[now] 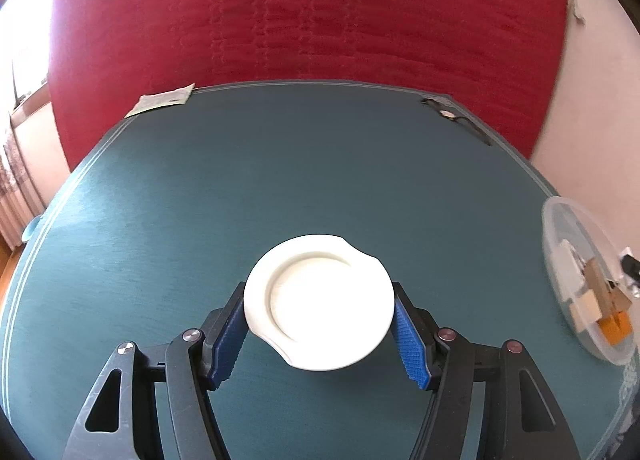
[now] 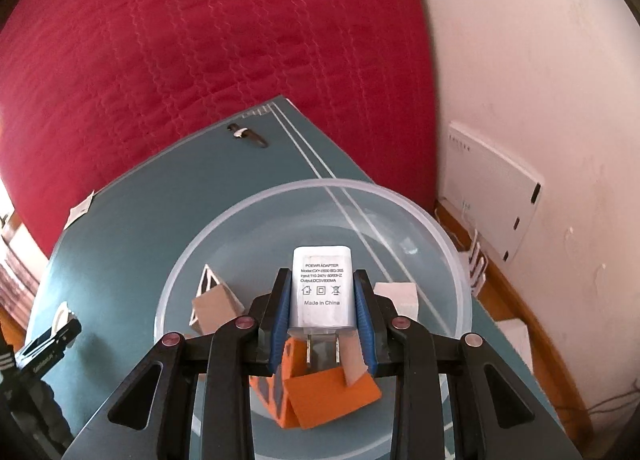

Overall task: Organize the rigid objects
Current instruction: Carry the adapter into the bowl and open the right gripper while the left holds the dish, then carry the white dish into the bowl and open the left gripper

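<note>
While the right gripper (image 2: 322,300) clamps the white adapter (image 2: 322,288) above the clear bowl (image 2: 256,200), which already holds orange and tan blocks (image 2: 320,396), the step in hand appears to be depositing it; next, lower and spread the jaws. The left gripper (image 1: 320,324) grips the white lid (image 1: 318,302) at both edges over the table (image 1: 280,164).

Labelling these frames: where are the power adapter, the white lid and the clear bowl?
power adapter (image 2: 321,286), right wrist view, on its printed label.
white lid (image 1: 320,302), left wrist view, on its flat centre.
clear bowl (image 2: 440,228), right wrist view, on its far-right rim.
</note>
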Demonstrator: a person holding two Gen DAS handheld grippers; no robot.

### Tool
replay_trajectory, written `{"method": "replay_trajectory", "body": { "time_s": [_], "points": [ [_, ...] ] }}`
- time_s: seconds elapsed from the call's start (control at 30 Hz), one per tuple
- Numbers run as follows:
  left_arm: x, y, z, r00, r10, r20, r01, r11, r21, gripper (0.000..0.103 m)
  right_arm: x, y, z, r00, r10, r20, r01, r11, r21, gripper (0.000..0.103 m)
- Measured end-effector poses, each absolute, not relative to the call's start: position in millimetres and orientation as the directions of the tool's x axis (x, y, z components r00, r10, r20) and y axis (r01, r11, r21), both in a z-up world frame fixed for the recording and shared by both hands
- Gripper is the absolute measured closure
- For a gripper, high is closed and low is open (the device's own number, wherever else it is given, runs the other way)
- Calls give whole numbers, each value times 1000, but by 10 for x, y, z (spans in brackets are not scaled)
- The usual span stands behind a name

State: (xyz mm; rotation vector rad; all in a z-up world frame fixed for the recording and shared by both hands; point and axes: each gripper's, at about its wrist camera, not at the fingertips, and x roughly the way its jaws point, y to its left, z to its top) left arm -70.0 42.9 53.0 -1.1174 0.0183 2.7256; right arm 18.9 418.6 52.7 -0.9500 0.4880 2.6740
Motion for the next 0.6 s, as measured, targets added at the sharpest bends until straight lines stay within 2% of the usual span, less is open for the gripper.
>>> {"method": "replay_trajectory", "body": {
  "time_s": [0.17,0.2,0.23,0.3,0.47,0.6],
  "points": [
    [-643,649,621,-690,221,-690,-238,-969,-73,34,217,4252,530,-771,87,-631,-328,-904,275,69],
    [-624,708,647,-690,231,-686,-253,-965,-70,34,251,4281,535,-776,86,-624,-324,-904,280,66],
    [-609,762,668,-689,241,-684,-267,-961,-69,34,270,4286,546,-781,89,-618,-325,-903,281,57],
    [-573,885,715,-686,264,-678,-300,-952,-67,34,305,4307,547,-789,94,-607,-330,-899,289,52],
    [-494,1172,794,-678,313,-665,-371,-927,-57,34,342,4244,558,-797,93,-597,-306,-914,267,52],
    [-450,1337,819,-668,339,-663,-409,-911,-54,34,353,4063,557,-803,42,-594,-222,-947,234,52]
  ]
}}
